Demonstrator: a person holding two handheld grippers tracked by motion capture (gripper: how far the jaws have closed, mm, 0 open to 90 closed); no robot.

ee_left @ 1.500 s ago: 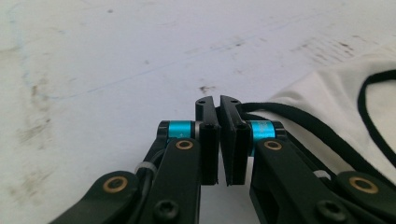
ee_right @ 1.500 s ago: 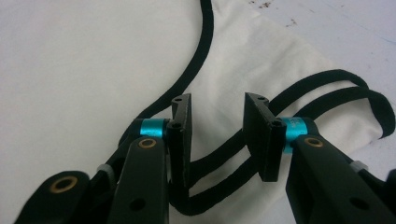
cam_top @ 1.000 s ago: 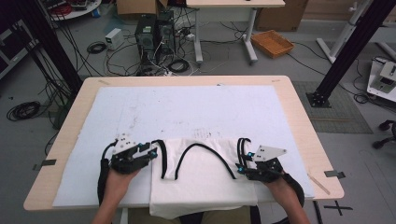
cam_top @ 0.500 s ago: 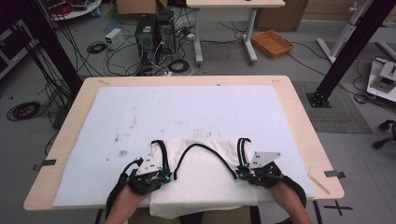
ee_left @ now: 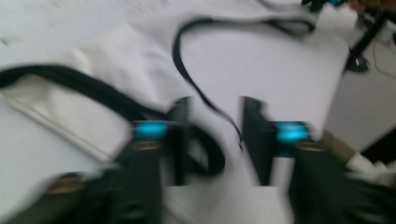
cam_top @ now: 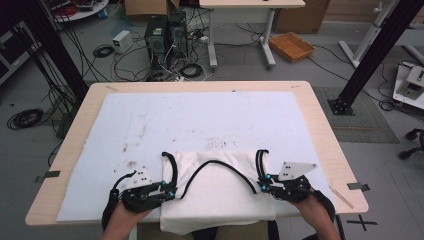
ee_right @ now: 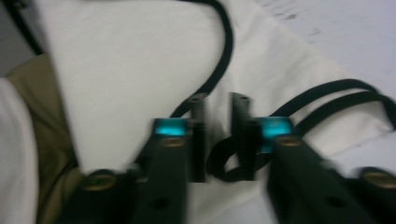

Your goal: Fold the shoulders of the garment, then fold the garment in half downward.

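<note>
A white cloth garment (cam_top: 220, 195) with black straps lies flat at the table's near edge, its lower part hanging over the front. My left gripper (cam_top: 167, 190) sits at the cloth's left edge beside the left strap loop (cam_top: 173, 167). Its jaws have just been opening, and in the blurred left gripper view they (ee_left: 212, 121) stand apart with a loop of black strap (ee_left: 210, 154) between them. My right gripper (cam_top: 262, 182) is at the cloth's right edge by the right strap (cam_top: 259, 160). Its jaws (ee_right: 217, 116) have just been opening too, with a strap loop (ee_right: 224, 163) lying between them.
A pale blue mat (cam_top: 200, 115) with brown stains covers the wooden table (cam_top: 320, 130). Beyond the far edge stand computer towers (cam_top: 162, 35), loose cables and an orange tray (cam_top: 291, 46) on the floor. Black frame posts rise at both sides.
My left gripper came nearer the front edge and over to the cloth's left edge, then eased slightly left. The right gripper and the cloth have hardly shifted.
</note>
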